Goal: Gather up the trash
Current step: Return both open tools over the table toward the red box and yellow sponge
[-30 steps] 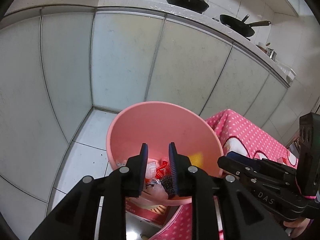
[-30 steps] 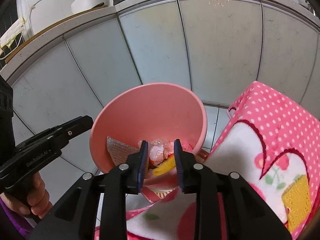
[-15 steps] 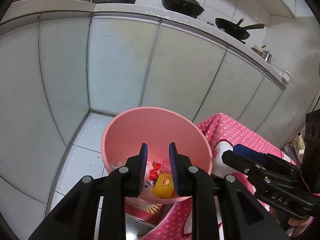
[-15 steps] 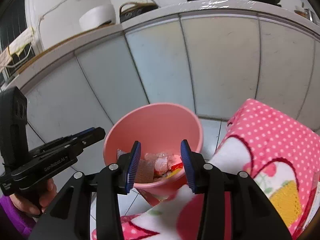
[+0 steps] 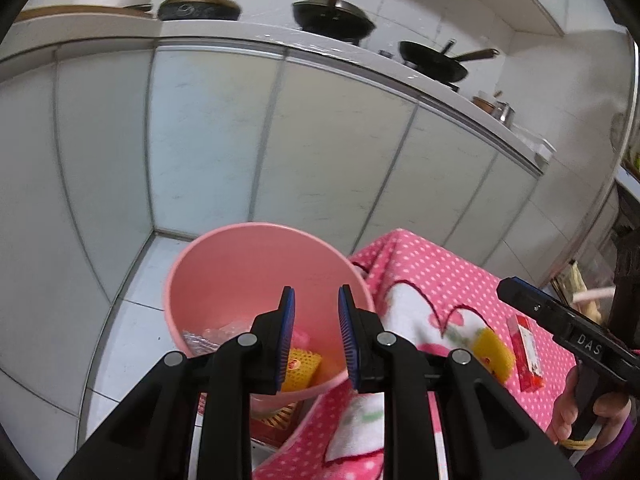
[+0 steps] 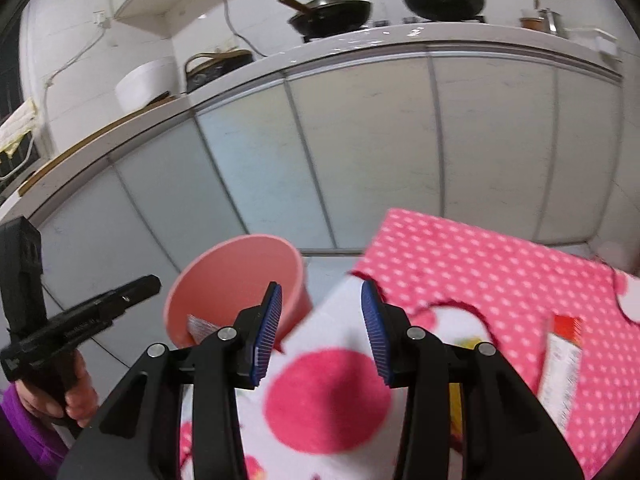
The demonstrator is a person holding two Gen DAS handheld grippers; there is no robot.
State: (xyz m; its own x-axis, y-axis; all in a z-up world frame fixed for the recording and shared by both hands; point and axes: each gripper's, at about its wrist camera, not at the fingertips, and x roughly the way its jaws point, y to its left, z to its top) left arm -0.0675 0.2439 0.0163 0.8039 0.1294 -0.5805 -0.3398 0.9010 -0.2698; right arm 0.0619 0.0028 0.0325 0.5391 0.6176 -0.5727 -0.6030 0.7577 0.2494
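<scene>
A pink bin (image 5: 240, 264) stands on the floor beside the table and holds a yellow foam net (image 5: 300, 370), a silver wrapper (image 5: 198, 340) and other scraps. It also shows in the right wrist view (image 6: 240, 272). My left gripper (image 5: 316, 334) is open and empty above the bin's near rim. My right gripper (image 6: 322, 330) is open and empty over the table edge, right of the bin. A red and white packet (image 5: 528, 350) and a yellow sponge-like piece (image 5: 494, 350) lie on the pink dotted cloth (image 5: 432, 272). The packet also shows in the right wrist view (image 6: 562, 364).
White cabinet doors (image 5: 320, 152) stand behind the bin under a counter (image 5: 360, 56) with pans. The floor is white tile (image 5: 132, 320). The bin sits on a red and yellow box (image 5: 280, 420).
Both grippers have pulled back and up from the bin. The right gripper has opened wider and swung right over the cloth. The yellow foam net now lies in the bin.
</scene>
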